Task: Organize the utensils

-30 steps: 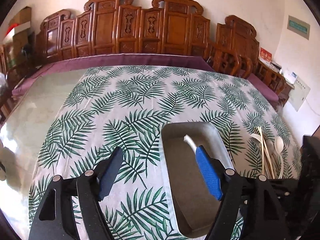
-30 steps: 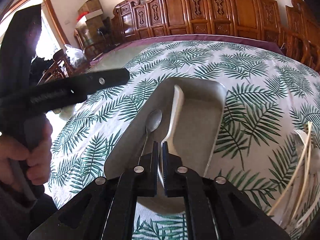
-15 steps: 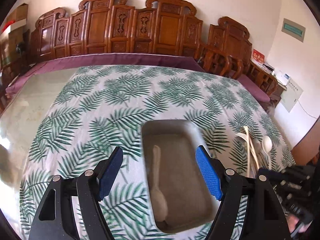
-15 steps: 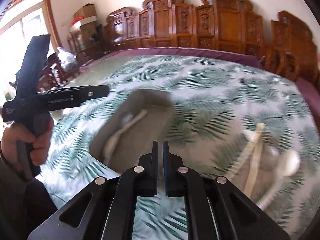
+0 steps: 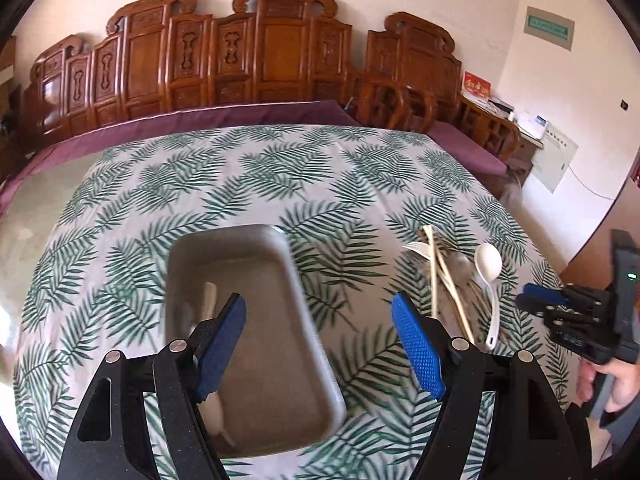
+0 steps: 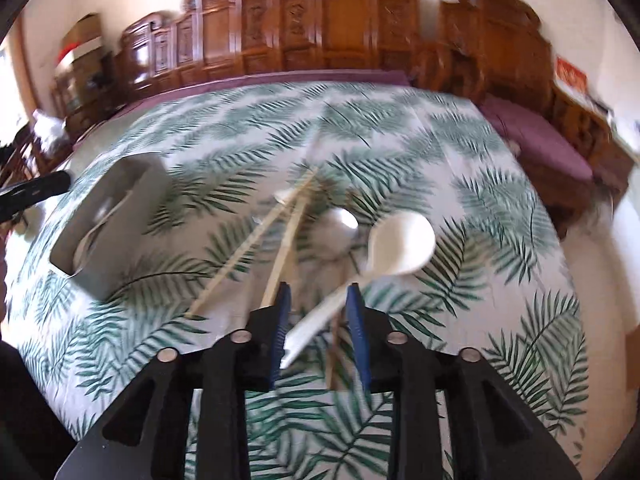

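R gripper [image 6: 316, 312] over the loose pile, fingers opening, nothing clamped.
White spoon [image 6: 400, 246] lies on the surface w/ handle running back between my R fingers, bowl ahead-right; tray [image 5: 308, 320] off left under my wide-apart, empty L gripper [image 5: 320, 344].

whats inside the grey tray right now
The grey tray holds a white utensil along its left side; its lower part is covered by the left gripper finger. The right wrist view is too blurred to tell whether anything else lies beside it.

bright daylight; fisheye-bent edges; right wrist view smeared by blur
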### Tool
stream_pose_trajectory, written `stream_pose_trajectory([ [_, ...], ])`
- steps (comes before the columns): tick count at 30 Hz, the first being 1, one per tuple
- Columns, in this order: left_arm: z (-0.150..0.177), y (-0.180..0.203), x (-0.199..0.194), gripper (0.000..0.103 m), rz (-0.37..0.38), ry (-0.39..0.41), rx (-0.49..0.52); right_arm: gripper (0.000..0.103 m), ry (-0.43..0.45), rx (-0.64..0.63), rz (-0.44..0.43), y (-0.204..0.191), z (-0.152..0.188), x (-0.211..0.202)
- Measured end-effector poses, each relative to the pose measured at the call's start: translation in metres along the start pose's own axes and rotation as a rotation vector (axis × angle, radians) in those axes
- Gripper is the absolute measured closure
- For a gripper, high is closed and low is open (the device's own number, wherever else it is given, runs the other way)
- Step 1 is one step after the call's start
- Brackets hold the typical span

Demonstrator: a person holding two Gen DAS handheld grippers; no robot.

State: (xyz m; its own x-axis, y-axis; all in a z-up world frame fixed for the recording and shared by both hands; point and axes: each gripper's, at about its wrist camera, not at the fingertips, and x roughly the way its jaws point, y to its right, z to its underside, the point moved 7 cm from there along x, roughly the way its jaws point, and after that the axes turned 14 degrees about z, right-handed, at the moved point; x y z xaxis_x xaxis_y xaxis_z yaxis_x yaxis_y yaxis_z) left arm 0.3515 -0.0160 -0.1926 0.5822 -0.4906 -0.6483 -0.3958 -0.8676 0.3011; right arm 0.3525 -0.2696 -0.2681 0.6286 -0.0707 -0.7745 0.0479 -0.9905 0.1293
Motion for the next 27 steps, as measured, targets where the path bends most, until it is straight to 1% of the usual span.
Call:
stream_pose_trajectory([
  [5,0.001,0.025,0.013,0.031,0.011,-0.015,0.023,0.07,-0.07,0.046,0.033,0.009,0.009,0.039],
  [6,0.002,0.031,0.016,0.031,0.021,-0.017,0.022,0.067,-0.07,0.059,0.023,0.009,0.007,0.041],
  [8,0.003,0.038,0.021,0.031,0.035,-0.022,0.023,0.066,-0.075,0.094,0.004,0.008,0.002,0.049],
  [12,0.01,0.051,0.035,0.031,0.037,-0.047,0.039,0.066,-0.105,0.133,-0.015,0.007,-0.004,0.058],
  [14,0.013,0.052,0.04,0.031,0.04,-0.059,0.033,0.066,-0.137,0.14,0.006,0.007,-0.002,0.066],
  [16,0.016,0.053,0.044,0.031,0.048,-0.065,0.021,0.066,-0.151,0.156,-0.004,0.007,-0.001,0.069],
  [17,0.017,0.053,0.046,0.031,0.052,-0.066,0.014,0.068,-0.151,0.163,-0.006,0.007,0.0,0.069],
  [19,0.019,0.054,0.051,0.031,0.056,-0.072,0.011,0.077,-0.154,0.167,-0.009,0.009,0.0,0.068],
  [20,0.019,0.055,0.053,0.031,0.052,-0.074,0.015,0.087,-0.154,0.17,-0.006,0.012,0.001,0.067],
  [21,0.021,0.056,0.056,0.031,0.049,-0.077,0.023,0.093,-0.154,0.172,-0.005,0.014,0.0,0.066],
  [23,0.025,0.059,0.061,0.031,0.048,-0.087,0.032,0.095,-0.146,0.179,-0.017,0.019,-0.001,0.061],
  [27,0.031,0.067,0.074,0.031,0.07,-0.108,0.04,0.098,-0.124,0.183,-0.026,0.028,-0.005,0.049],
])
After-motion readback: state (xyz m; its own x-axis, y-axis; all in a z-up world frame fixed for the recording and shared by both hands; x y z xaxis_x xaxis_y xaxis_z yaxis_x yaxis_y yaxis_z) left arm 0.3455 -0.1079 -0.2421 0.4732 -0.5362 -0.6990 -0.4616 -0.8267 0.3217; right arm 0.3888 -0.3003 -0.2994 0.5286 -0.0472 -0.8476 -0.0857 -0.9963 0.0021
